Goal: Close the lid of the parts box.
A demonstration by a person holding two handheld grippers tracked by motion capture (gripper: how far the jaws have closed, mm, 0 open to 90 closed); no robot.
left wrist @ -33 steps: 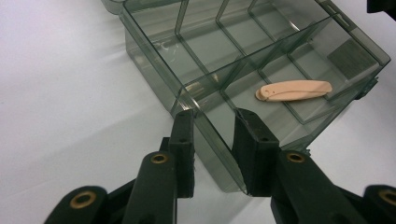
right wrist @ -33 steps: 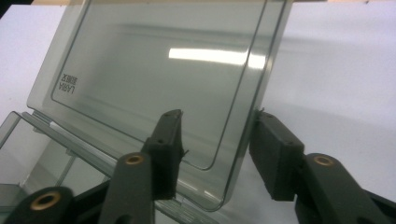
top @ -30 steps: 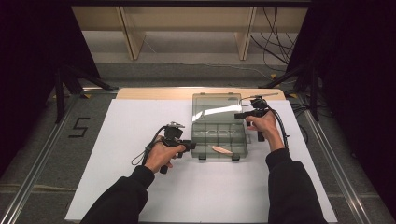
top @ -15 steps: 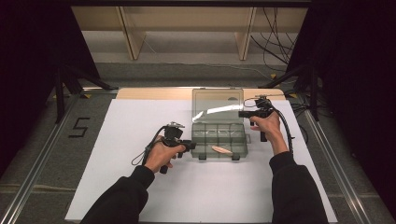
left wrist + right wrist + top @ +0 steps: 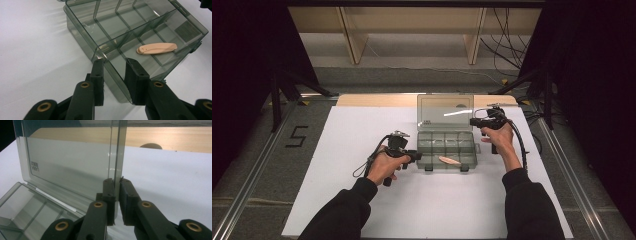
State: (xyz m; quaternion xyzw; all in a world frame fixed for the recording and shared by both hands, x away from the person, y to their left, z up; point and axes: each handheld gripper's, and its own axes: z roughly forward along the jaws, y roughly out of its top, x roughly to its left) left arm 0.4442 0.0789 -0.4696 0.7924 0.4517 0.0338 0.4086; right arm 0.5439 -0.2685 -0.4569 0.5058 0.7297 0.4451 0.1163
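Jaws of the left gripper [image 5: 113,68] are seen set on either side of the near corner wall of a clear plastic box [image 5: 82,32], one jaw outside the wall and the other inside it, with the wall held between them. Whether the pads are pressed hard on the wall cannot be told, but contact is seen on both sides. Beyond these jaws, in a compartment a little ahead and to the right of them, a small beige clip [image 5: 156,48] is seen lying flat on the box floor, well clear of the pads. The dividers of the box are seen running away from the jaws toward the far wall.

Jaws of the right gripper [image 5: 117,181] are closed on the free edge of the box lid [image 5: 70,162], which is held upright between them; the thin edge is clamped at their tips. To the left of these jaws and below them, the hinge line and the open compartments are seen. Beyond the jaws, a white table cover [image 5: 175,175] is seen, with a wooden strip [image 5: 162,135] behind it.

From the high view, the box [image 5: 446,149] is seen between the two grippers, the left gripper [image 5: 416,156] at its near left corner and the right gripper [image 5: 472,121] at the raised lid's right edge.
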